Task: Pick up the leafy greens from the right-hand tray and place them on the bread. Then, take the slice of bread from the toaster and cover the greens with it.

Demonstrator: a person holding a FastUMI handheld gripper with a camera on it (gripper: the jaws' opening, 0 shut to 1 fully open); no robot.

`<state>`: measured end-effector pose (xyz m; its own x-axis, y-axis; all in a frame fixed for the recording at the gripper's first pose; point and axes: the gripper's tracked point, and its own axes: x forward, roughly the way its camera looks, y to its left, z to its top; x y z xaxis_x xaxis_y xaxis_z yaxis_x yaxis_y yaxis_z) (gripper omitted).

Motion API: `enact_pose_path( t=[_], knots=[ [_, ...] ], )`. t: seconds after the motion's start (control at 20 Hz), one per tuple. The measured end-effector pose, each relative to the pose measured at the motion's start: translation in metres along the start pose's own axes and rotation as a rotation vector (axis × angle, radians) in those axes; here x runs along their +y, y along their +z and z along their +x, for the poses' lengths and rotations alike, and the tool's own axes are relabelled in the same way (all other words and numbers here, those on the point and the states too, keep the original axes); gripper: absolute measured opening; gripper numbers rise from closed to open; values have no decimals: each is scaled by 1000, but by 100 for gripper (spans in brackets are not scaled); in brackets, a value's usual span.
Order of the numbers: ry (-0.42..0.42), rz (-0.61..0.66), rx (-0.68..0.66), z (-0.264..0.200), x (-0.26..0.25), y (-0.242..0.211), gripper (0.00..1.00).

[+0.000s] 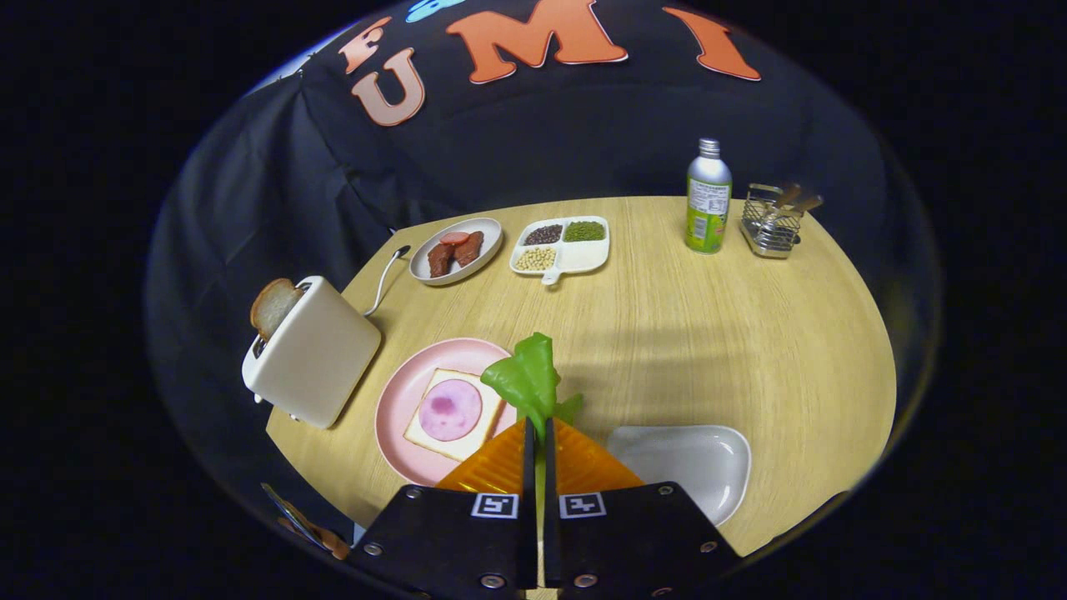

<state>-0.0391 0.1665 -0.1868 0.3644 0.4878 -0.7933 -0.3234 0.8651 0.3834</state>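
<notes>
gripper view, leafy greens (528, 379) pinched between jaws

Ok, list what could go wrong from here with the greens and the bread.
1. The gripper pinches the green lettuce leaf only by its lower end; it may slip or flop short of the ham-topped bread slice.
2. The leaf could land on the pink plate instead.
3. The white toaster stands close beside the plate, risking a bump.

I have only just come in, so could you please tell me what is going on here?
A person's handheld gripper is shut on the leafy greens, holding them above the table. The white tray beside it is empty. The bread with ham waits on the pink plate. Another slice sits in the toaster.
</notes>
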Motion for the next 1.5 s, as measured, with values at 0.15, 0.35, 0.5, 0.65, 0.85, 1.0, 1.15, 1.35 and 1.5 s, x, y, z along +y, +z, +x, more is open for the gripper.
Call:
enact_pose_path(
  t=[0.15, 0.35, 0.5, 0.65, 0.85, 1.0, 1.15, 1.35, 1.5],
  knots=[
    [32, -22, 9, 13, 22, 4, 4],
    [56, -63, 34, 33, 49, 3, 4],
    [46, -101, 53, 55, 62, -1, 3],
    [43, -128, 102, 76, 75, -15, 4],
    [72, -142, 140, 89, 94, -23, 4],
    [71, -138, 171, 95, 101, -28, 4],
    [44, -139, 178, 99, 98, -29, 8],
    [18, -145, 169, 90, 97, -24, 15],
    [5, -170, 153, 76, 105, -16, 31]
  ],
)
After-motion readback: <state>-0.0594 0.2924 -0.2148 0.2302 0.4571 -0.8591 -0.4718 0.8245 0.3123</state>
